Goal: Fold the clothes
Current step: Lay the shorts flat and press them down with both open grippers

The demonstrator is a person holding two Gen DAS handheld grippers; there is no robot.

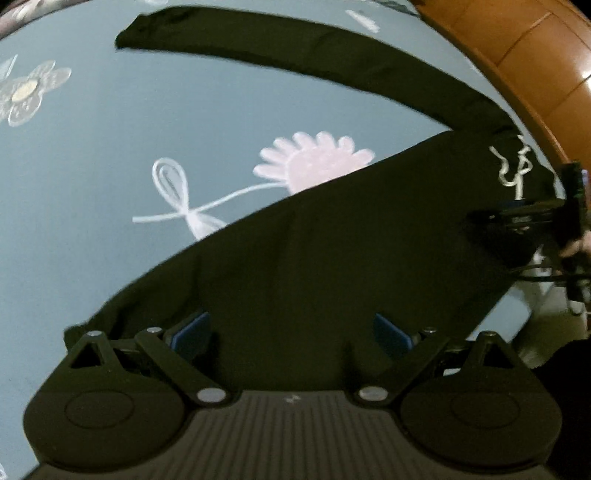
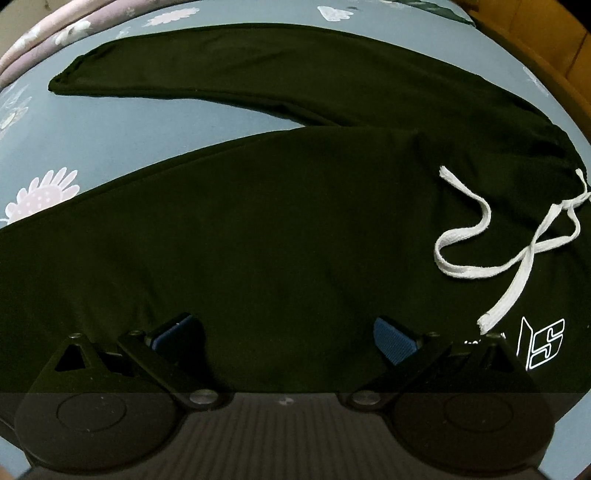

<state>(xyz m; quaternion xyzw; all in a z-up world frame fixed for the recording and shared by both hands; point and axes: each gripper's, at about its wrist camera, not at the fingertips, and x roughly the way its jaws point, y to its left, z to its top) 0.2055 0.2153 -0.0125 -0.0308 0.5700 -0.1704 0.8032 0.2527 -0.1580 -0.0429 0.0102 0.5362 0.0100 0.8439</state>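
Observation:
A pair of black trousers (image 1: 332, 240) lies spread flat on a blue bed sheet (image 1: 129, 129), its two legs splayed apart. In the right wrist view the trousers (image 2: 258, 229) show a white drawstring (image 2: 480, 236) at the waist and a white logo (image 2: 543, 343). My left gripper (image 1: 291, 332) is open, just above the near leg's cuff end. My right gripper (image 2: 288, 336) is open, low over the near leg's upper part close to the waist. The right gripper also shows in the left wrist view (image 1: 517, 218), at the waistband.
The sheet has printed flowers (image 1: 314, 162) and a bow (image 1: 177, 199). A wooden bed frame (image 1: 535, 55) runs along the far right. A lilac flowered cloth (image 2: 55, 33) lies at the top left of the right wrist view.

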